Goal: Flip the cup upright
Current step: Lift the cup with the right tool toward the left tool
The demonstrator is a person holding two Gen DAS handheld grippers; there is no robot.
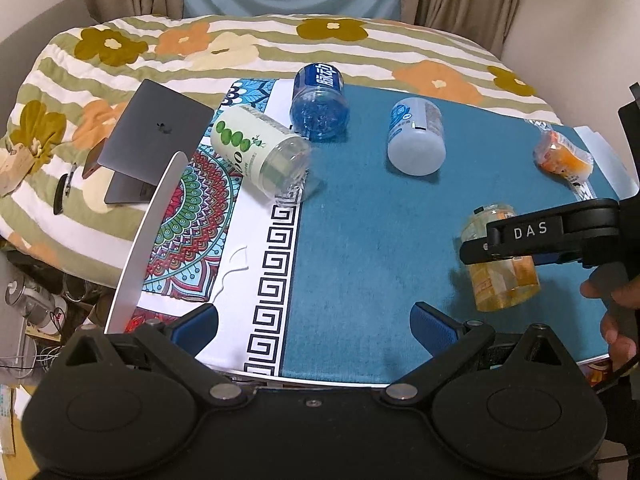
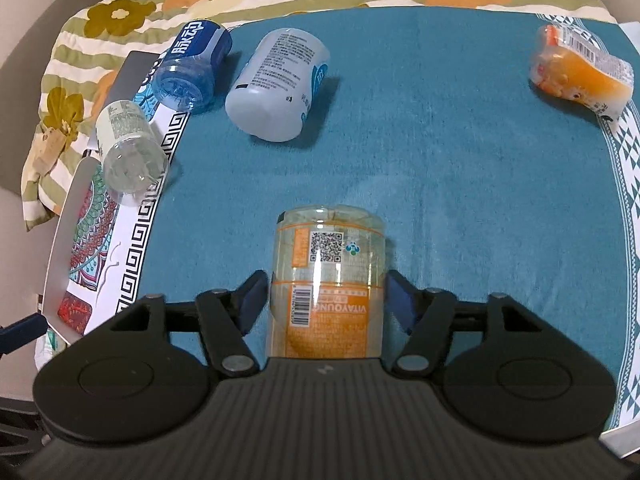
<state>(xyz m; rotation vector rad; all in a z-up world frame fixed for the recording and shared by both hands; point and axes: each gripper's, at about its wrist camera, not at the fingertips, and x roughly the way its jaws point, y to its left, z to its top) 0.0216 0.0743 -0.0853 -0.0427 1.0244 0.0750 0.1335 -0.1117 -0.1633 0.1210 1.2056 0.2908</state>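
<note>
A clear cup with an orange label (image 2: 328,280) lies between the fingers of my right gripper (image 2: 328,300). The blue pads (image 2: 256,294) sit at its two sides, closed against it. In the left wrist view the same cup (image 1: 500,276) hangs tilted a little above the teal cloth (image 1: 380,220), held by the right gripper (image 1: 500,240). My left gripper (image 1: 316,324) is open and empty, low over the near edge of the cloth.
Other cups lie on their sides: a green-dotted one (image 1: 260,152), a blue one (image 1: 318,100), a pale white one (image 1: 416,136) and an orange one (image 1: 562,156) at the far right. A laptop (image 1: 156,140) rests on the flowered quilt at the left.
</note>
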